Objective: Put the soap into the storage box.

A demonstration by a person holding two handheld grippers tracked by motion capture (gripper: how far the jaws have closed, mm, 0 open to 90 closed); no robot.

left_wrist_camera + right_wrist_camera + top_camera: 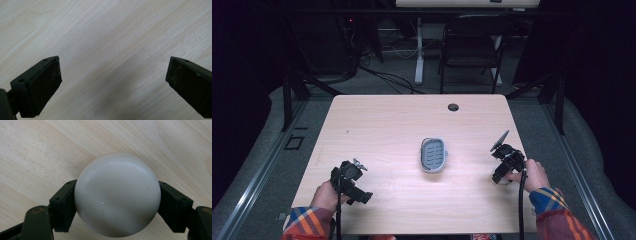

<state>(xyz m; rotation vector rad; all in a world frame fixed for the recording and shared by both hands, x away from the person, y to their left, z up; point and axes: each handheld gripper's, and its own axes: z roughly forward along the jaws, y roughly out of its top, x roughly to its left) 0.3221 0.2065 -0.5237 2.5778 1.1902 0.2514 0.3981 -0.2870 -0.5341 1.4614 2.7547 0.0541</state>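
In the high view, the right hand-held gripper (501, 176) sits low at the right edge of the tabletop (382, 125), and what it carries is hard to make out from up here; the left hand-held gripper (354, 187) rests near the front left corner, well apart from everything else. Between them, near the middle of the tabletop, lies a small grey soap dish (433, 154) with a ribbed inner tray, and as far as this view tells it holds nothing yet. In the left gripper view, the jaws stand spread wide over bare wood, with nothing between them, so this hand-held gripper is idle for now. In the right gripper view, the jaws are pinching a smooth, rounded white soap bar (117, 193) from both sides, the pads pressed against its flanks; the bar looks glossy and slippery, and it sits just over the wood grain, though whether it is lifted clear or touching the surface I cannot tell. Judging from all this, the work is at an early stage: the grasp on the soap bar appears made, while the carry across to the soap dish and the placing into it are not yet done. The soap dish stays well apart from the right hand-held gripper, to its left in the high view, so a fair stretch of tabletop remains to cross.
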